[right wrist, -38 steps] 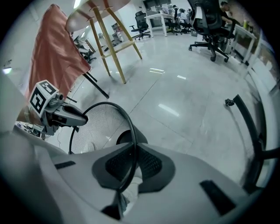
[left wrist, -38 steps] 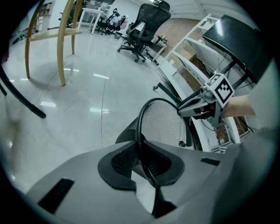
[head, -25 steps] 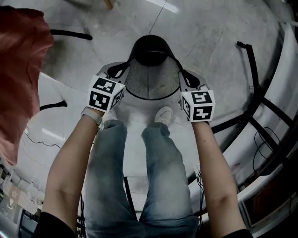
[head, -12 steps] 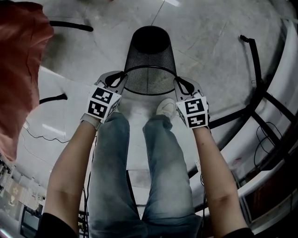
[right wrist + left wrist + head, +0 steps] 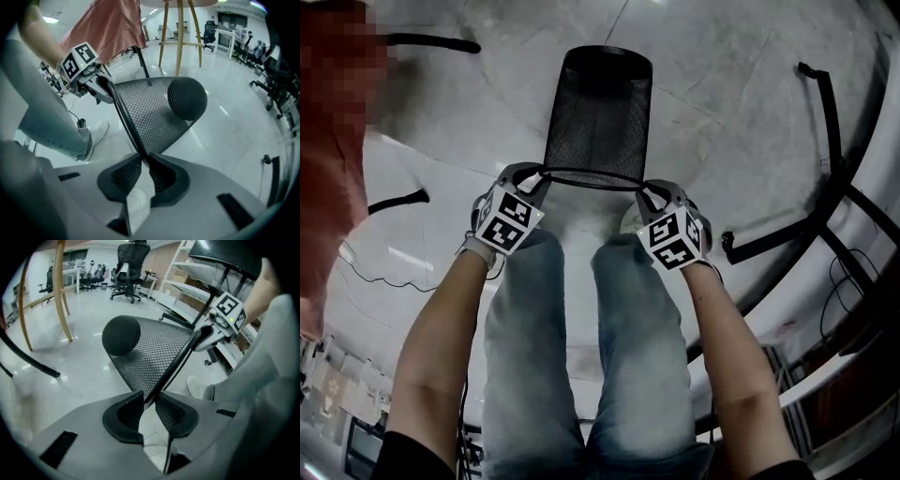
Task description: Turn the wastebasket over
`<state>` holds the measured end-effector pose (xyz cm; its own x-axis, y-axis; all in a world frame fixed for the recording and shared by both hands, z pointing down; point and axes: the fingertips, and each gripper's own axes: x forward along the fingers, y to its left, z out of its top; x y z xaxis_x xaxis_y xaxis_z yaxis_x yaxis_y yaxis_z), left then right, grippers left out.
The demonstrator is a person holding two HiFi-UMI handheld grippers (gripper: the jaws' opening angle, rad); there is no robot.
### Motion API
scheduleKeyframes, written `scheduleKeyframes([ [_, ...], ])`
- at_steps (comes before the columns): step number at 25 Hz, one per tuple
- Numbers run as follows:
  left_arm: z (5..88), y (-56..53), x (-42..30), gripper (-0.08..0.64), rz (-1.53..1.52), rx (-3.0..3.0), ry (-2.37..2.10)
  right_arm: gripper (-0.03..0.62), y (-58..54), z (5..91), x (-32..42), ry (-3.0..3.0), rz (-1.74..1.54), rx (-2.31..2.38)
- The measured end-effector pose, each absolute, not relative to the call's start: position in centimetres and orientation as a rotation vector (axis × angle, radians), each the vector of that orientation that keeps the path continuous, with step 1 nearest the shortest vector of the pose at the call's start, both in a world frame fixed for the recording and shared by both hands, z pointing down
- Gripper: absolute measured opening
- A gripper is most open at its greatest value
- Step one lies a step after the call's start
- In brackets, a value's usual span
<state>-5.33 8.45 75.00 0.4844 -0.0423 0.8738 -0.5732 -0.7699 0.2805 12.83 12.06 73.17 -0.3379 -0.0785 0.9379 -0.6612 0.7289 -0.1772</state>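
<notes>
The wastebasket [image 5: 598, 112] lies just ahead of the person's legs [image 5: 530, 347].

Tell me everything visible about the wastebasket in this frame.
The wastebasket is black wire mesh, round and tapered, with a solid dark rim. It is tipped onto its side, closed base away from the person, open mouth toward their legs. The left tongs and right tongs pinch opposite sides of the rim; both have just been opening slightly, rim between them. It looks empty.

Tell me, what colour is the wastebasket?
The wastebasket is black wire mesh, clearest in the head view.
</notes>
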Motion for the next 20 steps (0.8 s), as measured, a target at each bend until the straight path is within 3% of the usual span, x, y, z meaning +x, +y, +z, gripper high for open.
scheduleKeyframes([
  [14,79.5,11.0,-7.1,0.092,1.367,2.135,-0.459,0.073,15.2,77.4,12.3,-1.795,0.664,0.42],
  [20,77.8,13.5,-8.6,0.094,1.377,2.019,-0.454,0.172,15.4,75.4,12.9,-1.749,0.762,0.36],
])
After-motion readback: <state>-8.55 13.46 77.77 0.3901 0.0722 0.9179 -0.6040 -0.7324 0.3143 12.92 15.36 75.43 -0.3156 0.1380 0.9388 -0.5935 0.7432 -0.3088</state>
